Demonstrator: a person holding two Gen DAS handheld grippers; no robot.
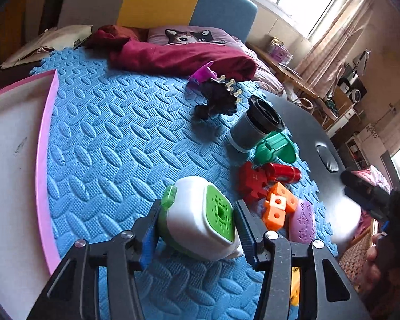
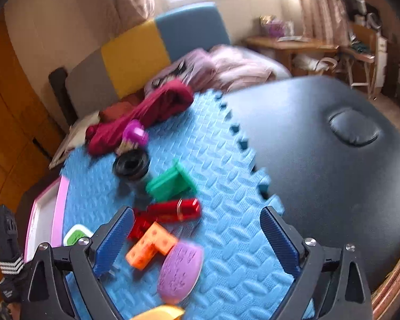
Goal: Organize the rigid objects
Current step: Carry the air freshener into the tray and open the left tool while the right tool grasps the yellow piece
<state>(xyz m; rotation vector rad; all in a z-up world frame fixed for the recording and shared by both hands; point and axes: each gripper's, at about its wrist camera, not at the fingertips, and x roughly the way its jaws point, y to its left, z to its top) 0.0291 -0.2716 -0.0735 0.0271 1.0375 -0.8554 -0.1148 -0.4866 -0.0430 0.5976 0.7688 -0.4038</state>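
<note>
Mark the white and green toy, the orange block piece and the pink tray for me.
white and green toy point(image 1: 197, 221), left wrist view, on its white body.
orange block piece point(image 2: 150, 245), right wrist view, on its middle cube.
pink tray point(image 1: 44, 165), left wrist view, on its pink rim.

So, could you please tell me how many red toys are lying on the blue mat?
2: a red cylinder beside the green piece, and a flat red piece touching the orange blocks. Others may be hidden.

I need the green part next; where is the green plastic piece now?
In the left wrist view, the green plastic piece lies right of centre on the blue foam mat, against the grey cup, with the red toy just in front.
</note>
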